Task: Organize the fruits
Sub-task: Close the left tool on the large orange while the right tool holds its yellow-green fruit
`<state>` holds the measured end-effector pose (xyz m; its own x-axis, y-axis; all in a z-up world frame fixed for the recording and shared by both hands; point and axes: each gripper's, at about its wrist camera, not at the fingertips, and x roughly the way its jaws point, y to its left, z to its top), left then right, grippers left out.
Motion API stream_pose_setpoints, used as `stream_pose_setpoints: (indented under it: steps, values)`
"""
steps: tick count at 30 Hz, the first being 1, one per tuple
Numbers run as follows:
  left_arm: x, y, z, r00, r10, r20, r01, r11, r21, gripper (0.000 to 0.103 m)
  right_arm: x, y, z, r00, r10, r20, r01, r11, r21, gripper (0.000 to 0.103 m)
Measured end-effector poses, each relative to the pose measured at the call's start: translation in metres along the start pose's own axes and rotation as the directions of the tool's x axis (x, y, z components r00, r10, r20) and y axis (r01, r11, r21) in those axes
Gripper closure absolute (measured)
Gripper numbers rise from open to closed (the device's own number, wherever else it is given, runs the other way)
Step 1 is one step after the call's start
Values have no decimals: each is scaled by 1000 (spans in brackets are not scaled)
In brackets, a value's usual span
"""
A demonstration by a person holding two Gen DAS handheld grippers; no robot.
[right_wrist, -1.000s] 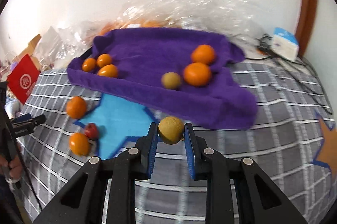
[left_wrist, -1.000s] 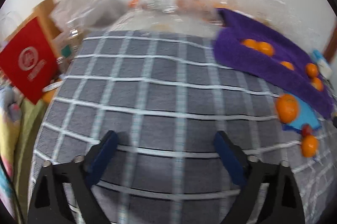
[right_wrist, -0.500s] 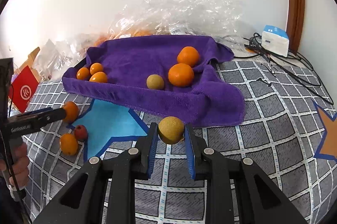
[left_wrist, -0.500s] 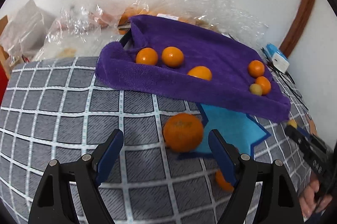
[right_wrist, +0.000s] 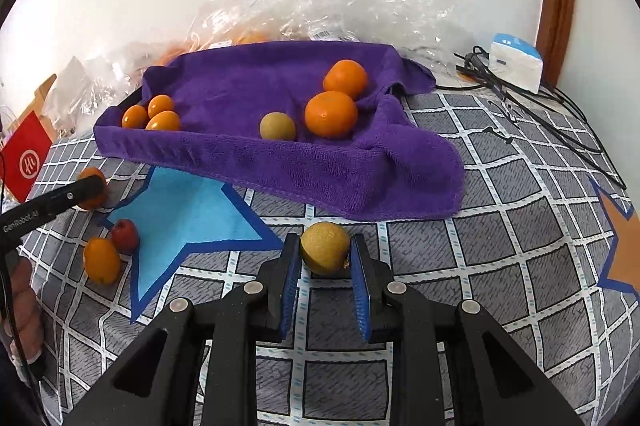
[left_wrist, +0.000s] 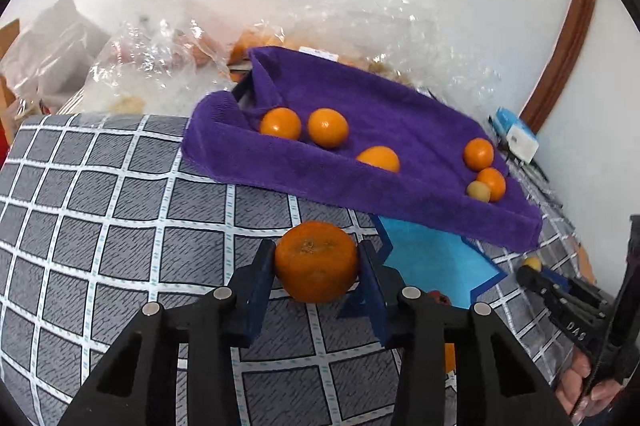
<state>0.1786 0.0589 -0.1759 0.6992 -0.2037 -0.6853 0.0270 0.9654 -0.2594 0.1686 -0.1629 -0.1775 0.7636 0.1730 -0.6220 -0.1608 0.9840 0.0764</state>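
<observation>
My left gripper (left_wrist: 316,266) is shut on a big orange mandarin (left_wrist: 316,260) just above the grey checked cloth. My right gripper (right_wrist: 325,256) is shut on a yellow-green round fruit (right_wrist: 325,252) in front of the purple towel-lined tray (right_wrist: 340,181). The tray (left_wrist: 400,197) holds several mandarins (right_wrist: 331,113) and one yellow-green fruit (right_wrist: 277,125). In the right wrist view the left gripper (right_wrist: 86,187) and its mandarin (right_wrist: 94,203) show at the left. A loose mandarin (right_wrist: 101,261) and a small red fruit (right_wrist: 125,236) lie by the blue star patch (right_wrist: 188,209).
Crumpled clear plastic bags (right_wrist: 340,5) with more fruit lie behind the tray by the white wall. A red card (right_wrist: 26,157) stands at the left. Black cables (right_wrist: 532,109) and a white-blue box (right_wrist: 516,61) lie at the right rear.
My left gripper swung right toward the tray, closed in on the big mandarin and shut on it. My right gripper kept hold of the yellow-green fruit and hardly moved.
</observation>
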Motion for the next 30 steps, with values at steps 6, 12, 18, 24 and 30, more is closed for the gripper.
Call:
stream_pose_setpoints:
  steps: [6,12,18,24,30]
  values:
    - [-9,9,2,998,33,53,-31,999,-41,64,0,-2,0,1000,-2,1,2,1000,12,78]
    - [-18,8,3,993,44,109,-40,998,-43,64,-2,-2,0,1000,-5,11,4,1000,13,78]
    - [-22,7,3,989,46,141,-40,998,-42,64,-5,-4,-1,999,22,25,-23,1000,21,78]
    - [-28,9,3,985,43,166,-33,998,-60,64,-8,-5,-1,998,45,38,-46,999,22,78]
    - [-29,13,4,985,44,167,-29,996,-89,64,-9,-10,-1,996,76,49,-78,996,53,78]
